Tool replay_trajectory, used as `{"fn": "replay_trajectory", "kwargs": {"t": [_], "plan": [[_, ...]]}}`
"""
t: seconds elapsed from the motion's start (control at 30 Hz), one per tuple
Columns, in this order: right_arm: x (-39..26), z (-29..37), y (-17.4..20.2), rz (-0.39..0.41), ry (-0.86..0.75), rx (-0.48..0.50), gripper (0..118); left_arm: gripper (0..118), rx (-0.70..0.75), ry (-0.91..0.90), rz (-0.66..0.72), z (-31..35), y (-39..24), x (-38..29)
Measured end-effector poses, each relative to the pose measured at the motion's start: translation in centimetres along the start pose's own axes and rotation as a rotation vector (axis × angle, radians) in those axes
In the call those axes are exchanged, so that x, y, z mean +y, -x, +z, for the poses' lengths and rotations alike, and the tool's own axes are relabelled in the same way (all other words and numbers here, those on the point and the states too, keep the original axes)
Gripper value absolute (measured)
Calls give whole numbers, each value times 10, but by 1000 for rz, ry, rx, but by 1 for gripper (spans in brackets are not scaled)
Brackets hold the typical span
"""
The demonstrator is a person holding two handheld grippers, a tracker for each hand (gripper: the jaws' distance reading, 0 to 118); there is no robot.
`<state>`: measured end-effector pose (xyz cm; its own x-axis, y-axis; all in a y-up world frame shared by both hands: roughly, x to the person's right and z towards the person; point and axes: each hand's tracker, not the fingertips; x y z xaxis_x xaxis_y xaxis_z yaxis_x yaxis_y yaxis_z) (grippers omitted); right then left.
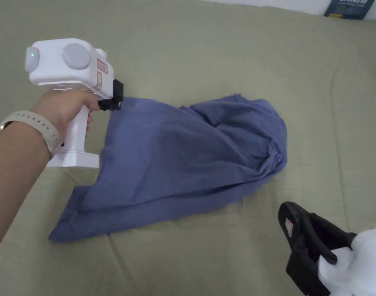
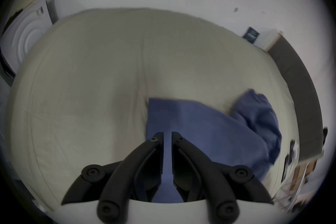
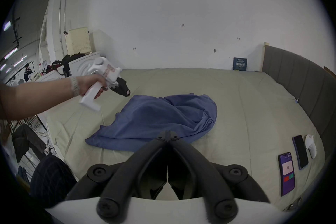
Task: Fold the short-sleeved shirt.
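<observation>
Bedding in pale green covers the bed (image 1: 221, 50) you are working on, with a grey padded headboard (image 3: 298, 71) along its right edge. Your blue short-sleeved shirt (image 1: 175, 162) lies crumpled near the middle of the bed, spread flatter toward the left and bunched into folds at its right end. Your left gripper (image 1: 115, 101) sits at the shirt's far left corner; in the left gripper view its jaws stand slightly apart with a narrow gap between them and blue cloth showing through, so they are not clamped on it. Your right gripper (image 3: 168, 134) hangs near the bed's front edge, clear of the shirt, with its jaws pressed together on nothing. Near the bed's right edge, beside the headboard, lie two phones (image 3: 301, 151) side by side and a small white object (image 3: 311, 148).
</observation>
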<state>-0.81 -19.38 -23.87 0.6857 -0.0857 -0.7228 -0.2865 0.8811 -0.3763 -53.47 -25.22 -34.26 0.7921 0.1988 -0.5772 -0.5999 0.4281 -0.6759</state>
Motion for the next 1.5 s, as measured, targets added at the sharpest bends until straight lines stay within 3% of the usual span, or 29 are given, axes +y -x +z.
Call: {"fn": "replay_trajectory", "kwargs": {"t": [0.03,0.07,0.1,0.2,0.37,0.43,0.5,0.53,0.73,0.87,1.03,1.23,1.33,1.43,1.47,1.5], "plan": [[-1,-5,-2,-4,7,-1,0,47,14,23,40,-14,2,9],[-2,-10,-5,-11,16,0,0,94,61,72,33,-29,3,17],[-4,-15,-8,-16,24,0,0,112,100,82,23,-41,2,22],[-9,-25,-15,-34,42,-8,0,114,153,0,19,-56,5,29],[-15,-30,-17,-64,58,-11,0,114,139,62,25,-81,4,35],[-16,-30,-15,-59,65,-11,0,113,216,66,-22,-77,-11,28],[-14,-27,-13,-53,62,-12,0,108,222,55,-42,-69,-21,26],[-12,-25,-12,-55,57,-11,0,98,208,57,-39,-73,-21,34],[1,-20,-9,-48,25,2,0,10,197,91,-118,-58,-30,30],[16,-20,-14,-52,14,13,0,5,114,89,-107,-47,-21,31],[60,-58,-30,26,66,38,0,4,24,29,-96,-10,-15,14],[136,-198,-55,243,296,29,1,4,-82,-43,-104,12,-2,5],[162,-280,-65,306,376,54,1,4,-138,-77,-114,31,-3,-8],[175,-354,-70,298,532,115,7,4,-169,-93,-122,42,-1,-20],[177,-377,-72,283,573,140,12,4,-175,-105,-120,42,1,-22],[177,-388,-71,267,598,142,27,4,-187,-111,-116,43,3,-22]]}}
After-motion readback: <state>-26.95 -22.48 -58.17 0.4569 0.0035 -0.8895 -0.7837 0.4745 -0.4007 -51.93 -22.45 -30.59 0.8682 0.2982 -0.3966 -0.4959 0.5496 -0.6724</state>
